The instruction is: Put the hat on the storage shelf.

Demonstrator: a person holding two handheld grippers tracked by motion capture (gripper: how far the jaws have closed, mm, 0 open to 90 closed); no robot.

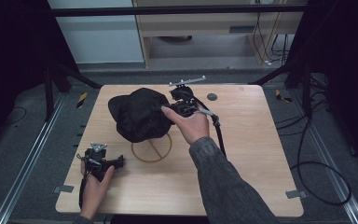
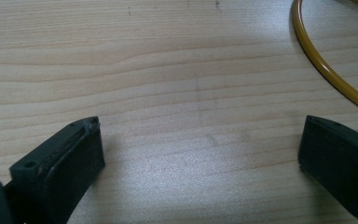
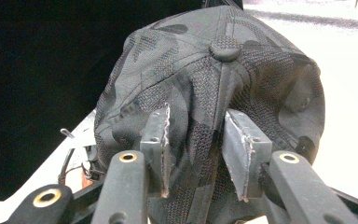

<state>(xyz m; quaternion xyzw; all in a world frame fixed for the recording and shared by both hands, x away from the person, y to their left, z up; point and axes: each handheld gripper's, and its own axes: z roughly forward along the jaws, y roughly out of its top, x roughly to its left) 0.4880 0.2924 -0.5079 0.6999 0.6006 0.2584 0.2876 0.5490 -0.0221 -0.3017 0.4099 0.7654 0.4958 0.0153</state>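
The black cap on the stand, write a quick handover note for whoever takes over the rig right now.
Right gripper: at the black cap, fingers closed on a fold of its fabric just below the top button.
Left gripper: open, holding nothing, low over the bare table at the near left, beside the base ring.
Cap: draped over the yellow wire stand at the table's middle, its crown toward the right gripper.
Done: cap gripped.
Left: probably lifting the cap off the stand or settling it; the left gripper is free to steady the base ring if it shifts.
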